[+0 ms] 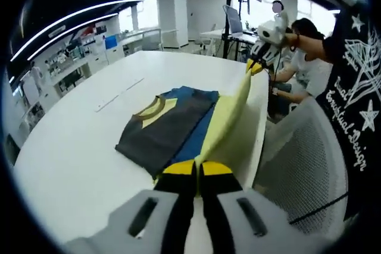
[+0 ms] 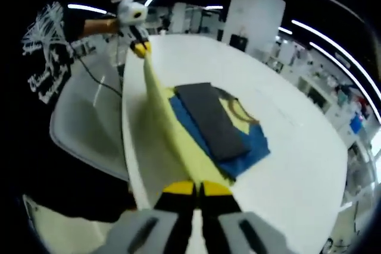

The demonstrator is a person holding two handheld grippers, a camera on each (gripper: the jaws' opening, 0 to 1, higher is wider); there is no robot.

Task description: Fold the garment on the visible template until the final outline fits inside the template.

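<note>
A garment with grey [image 1: 166,129], blue and yellow panels lies partly folded on the white table [image 1: 77,159]. Its yellow edge [image 1: 229,117] is lifted off the table and stretched taut between both grippers. My left gripper [image 1: 196,168] is shut on the near end of that edge, and my right gripper [image 1: 257,66] pinches the far end. In the right gripper view, the right gripper [image 2: 197,187] is shut on the yellow fabric [image 2: 172,141], which runs up to the left gripper [image 2: 138,49]. The grey panel [image 2: 211,120] lies flat over the blue one. A faint line [image 1: 119,94] marks the tabletop beside the garment.
A white mesh chair [image 1: 303,165] [image 2: 89,129] stands against the table edge beside the lifted fabric. A person sits at a desk [image 1: 309,57] behind it. The holder's black printed shirt [image 1: 357,87] shows at the side. Shelves and desks line the room's back.
</note>
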